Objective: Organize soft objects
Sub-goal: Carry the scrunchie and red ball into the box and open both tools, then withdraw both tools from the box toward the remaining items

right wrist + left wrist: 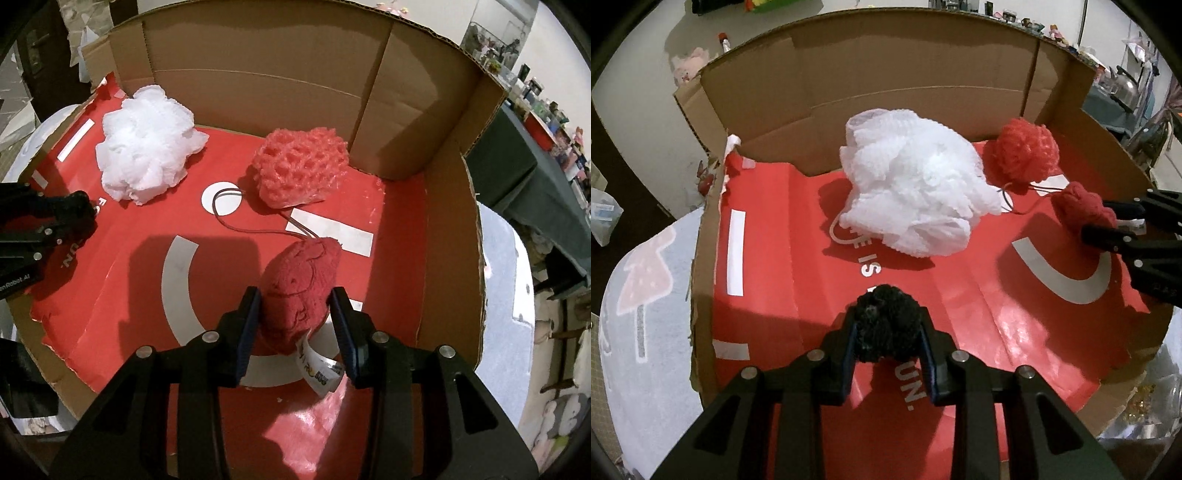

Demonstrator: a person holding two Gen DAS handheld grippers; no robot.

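Left wrist view: left gripper [888, 334] clamps a fuzzy black pompom [886, 325]; right gripper [295, 321] pinches a red plush toy [301, 291] over the red-lined cardboard box [436, 184].

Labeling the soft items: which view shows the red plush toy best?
Right wrist view: the red plush toy fills the centre between the right hand-held gripper's fingers, stitched outline and white tag visible. Left wrist view shows only a small red lump at the right edge, partly hidden by that gripper.

Pale mushroom-print cloth [646, 295] at near left, silver kettle [1124, 88] far right, cluttered shelves [554, 122] beyond.
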